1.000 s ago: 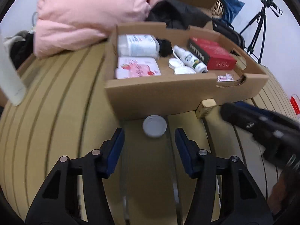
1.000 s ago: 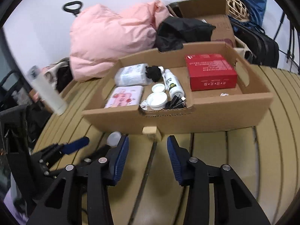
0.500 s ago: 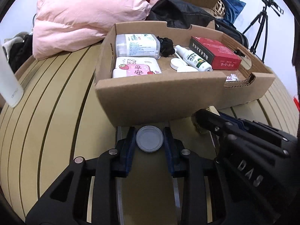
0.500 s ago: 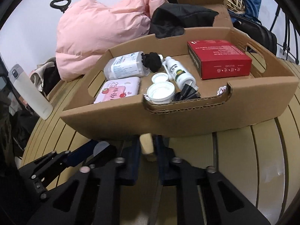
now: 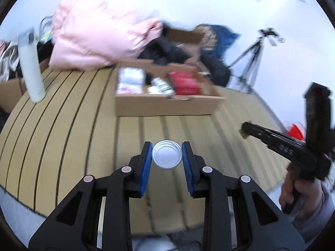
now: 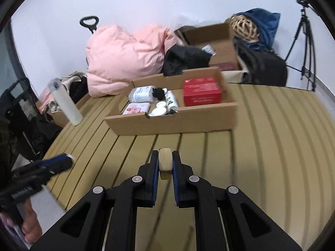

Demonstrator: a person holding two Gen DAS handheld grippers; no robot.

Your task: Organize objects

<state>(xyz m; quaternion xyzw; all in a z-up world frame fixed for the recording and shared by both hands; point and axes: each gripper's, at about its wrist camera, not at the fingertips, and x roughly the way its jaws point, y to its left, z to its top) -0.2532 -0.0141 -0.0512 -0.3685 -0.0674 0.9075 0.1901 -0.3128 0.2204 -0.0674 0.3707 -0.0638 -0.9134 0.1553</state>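
Observation:
My left gripper [image 5: 166, 156] is shut on a round white jar lid [image 5: 166, 157] and holds it above the slatted wooden table [image 5: 62, 125]. My right gripper [image 6: 165, 163] is shut on a small cream block [image 6: 165, 162], also lifted above the table. The open cardboard tray [image 6: 173, 121] stands farther back; it also shows in the left wrist view [image 5: 167, 106]. It holds a red box [image 6: 202, 92], white bottles, a pink pack [image 6: 137, 108] and white lids. The right gripper shows at the right edge of the left wrist view [image 5: 247, 130].
A tall white bottle [image 6: 66, 102] stands at the table's left edge. A pink quilt [image 6: 125, 56], black clothes, a second cardboard box [image 6: 211, 41], bags and a tripod [image 6: 305, 41] lie behind the tray.
Both grippers have pulled back and up from the tray's front wall, each carrying its object: the left the white lid, the right the cream block. The tray now looks smaller and farther.

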